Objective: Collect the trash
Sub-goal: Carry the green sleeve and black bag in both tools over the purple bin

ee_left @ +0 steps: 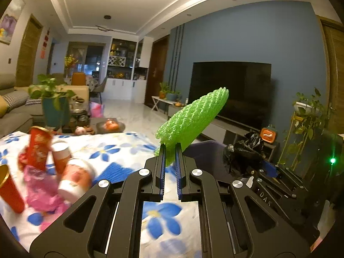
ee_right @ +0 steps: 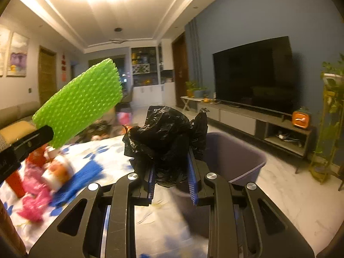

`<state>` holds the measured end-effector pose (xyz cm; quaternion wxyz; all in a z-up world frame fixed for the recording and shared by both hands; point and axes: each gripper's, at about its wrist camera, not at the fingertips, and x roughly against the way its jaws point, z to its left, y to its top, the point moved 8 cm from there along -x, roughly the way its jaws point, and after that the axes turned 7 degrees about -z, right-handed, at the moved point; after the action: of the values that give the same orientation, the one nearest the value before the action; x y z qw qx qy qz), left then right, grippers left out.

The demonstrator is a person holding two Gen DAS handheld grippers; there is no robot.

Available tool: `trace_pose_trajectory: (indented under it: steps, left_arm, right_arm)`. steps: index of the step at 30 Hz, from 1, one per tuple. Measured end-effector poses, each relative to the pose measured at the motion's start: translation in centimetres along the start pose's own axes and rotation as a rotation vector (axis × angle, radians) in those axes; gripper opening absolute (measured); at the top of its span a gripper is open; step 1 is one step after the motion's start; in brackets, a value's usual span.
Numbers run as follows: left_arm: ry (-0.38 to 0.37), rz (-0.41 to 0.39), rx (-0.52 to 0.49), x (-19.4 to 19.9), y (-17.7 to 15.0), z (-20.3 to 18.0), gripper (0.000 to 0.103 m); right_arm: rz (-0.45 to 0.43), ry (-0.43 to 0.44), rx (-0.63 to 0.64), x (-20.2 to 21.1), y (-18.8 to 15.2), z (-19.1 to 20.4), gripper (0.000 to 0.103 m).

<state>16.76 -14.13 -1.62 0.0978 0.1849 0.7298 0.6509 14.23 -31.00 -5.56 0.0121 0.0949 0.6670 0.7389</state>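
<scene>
I have a table (ee_left: 120, 148) under a white cloth printed with blue flowers, and just off its far right edge stands a grey-purple plastic bin (ee_right: 240, 152), open at the top. That bin is where both loads belong, as I judge it.

My right tool (ee_right: 172, 178) is clamped on a crumpled black plastic bag (ee_right: 163, 133); the jaws stand a little apart only because the wad fills the gap between them. The bag rides just left of the bin's near rim, above the table edge. My left tool (ee_left: 171, 169) is pinched tight on the lower end of a green foam-net fruit sleeve (ee_left: 193, 118), which sticks up and to the right, tilted, with nearly all its length free beyond the fingertips.

Left on the cloth, well to the left and blurred, are the smaller pieces: an upright red can (ee_left: 39, 150), a red paper cup (ee_left: 9, 191), a white and orange tub on its side (ee_left: 76, 180), a crumpled pink plastic bag (ee_left: 40, 189) and a flat blue foam net (ee_left: 117, 171).

To do this step well I would bring each tool fully over the bin mouth before letting go. The sleeve is light and springy, so I would lower it inside the rim first; the black bag may cling to the pads, so I would open wide.
</scene>
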Motion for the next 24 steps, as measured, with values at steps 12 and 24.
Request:
trace_pose_trajectory:
  steps: [12,24]
  left_arm:
    - [-0.041,0.02,-0.012,-8.0,-1.8,-4.6,0.008]
    - [-0.057,0.08,0.011,-12.8,-4.9,-5.4,0.008]
  right_arm:
    - [-0.024,-0.079,-0.046,-4.0,0.9,-5.6,0.026]
    - [-0.001,-0.086,-0.042,-6.4,-0.6,-5.9,0.026]
